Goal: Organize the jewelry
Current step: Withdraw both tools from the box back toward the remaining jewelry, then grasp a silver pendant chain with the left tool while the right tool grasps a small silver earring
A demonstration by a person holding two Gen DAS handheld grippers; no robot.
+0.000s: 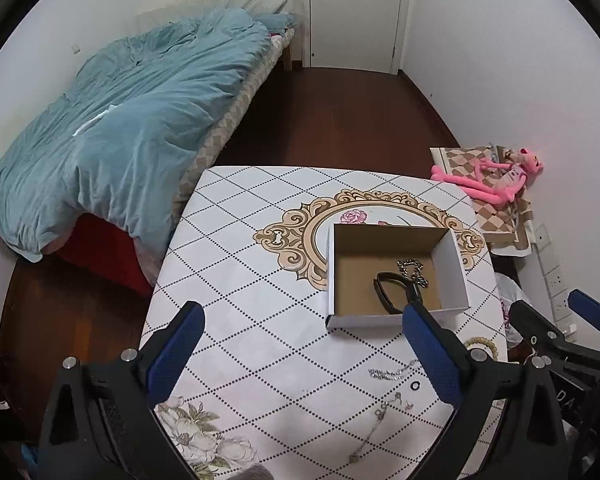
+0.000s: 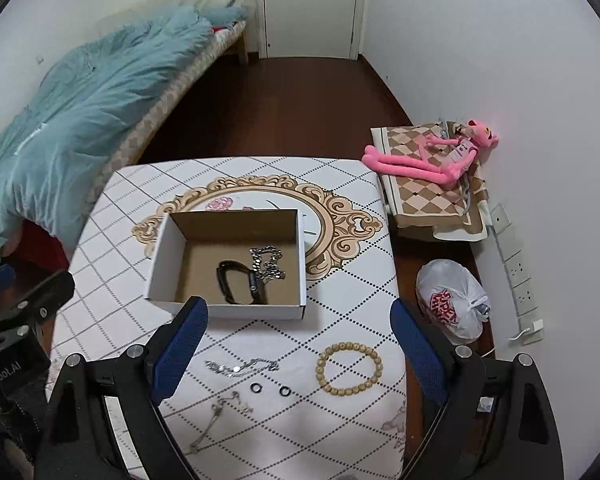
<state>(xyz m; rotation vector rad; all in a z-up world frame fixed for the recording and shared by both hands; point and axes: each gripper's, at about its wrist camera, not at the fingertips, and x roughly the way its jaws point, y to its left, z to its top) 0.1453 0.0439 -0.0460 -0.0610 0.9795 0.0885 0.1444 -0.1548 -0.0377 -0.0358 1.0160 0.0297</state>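
An open cardboard box [image 2: 160, 268] stands on the patterned table [image 2: 340, 300]; it also shows in the left wrist view [image 1: 456, 272]. Inside lie a black bracelet [image 2: 240, 282] and a silver chain [image 2: 266, 262]. In front of the box lie a beaded bracelet [image 2: 349, 367], a silver bracelet [image 2: 242, 367], two black rings [image 2: 256, 388] [image 2: 285, 391] and a thin necklace [image 2: 216, 420]. My right gripper [image 2: 300, 350] is open and empty above these. My left gripper [image 1: 304, 356] is open and empty, left of the box.
A bed with a blue duvet [image 1: 112, 128] stands left of the table. A pink plush toy [image 2: 440, 156] lies on a checked cushion at the right. A white plastic bag [image 2: 452, 300] sits on the floor by a wall power strip [image 2: 520, 276].
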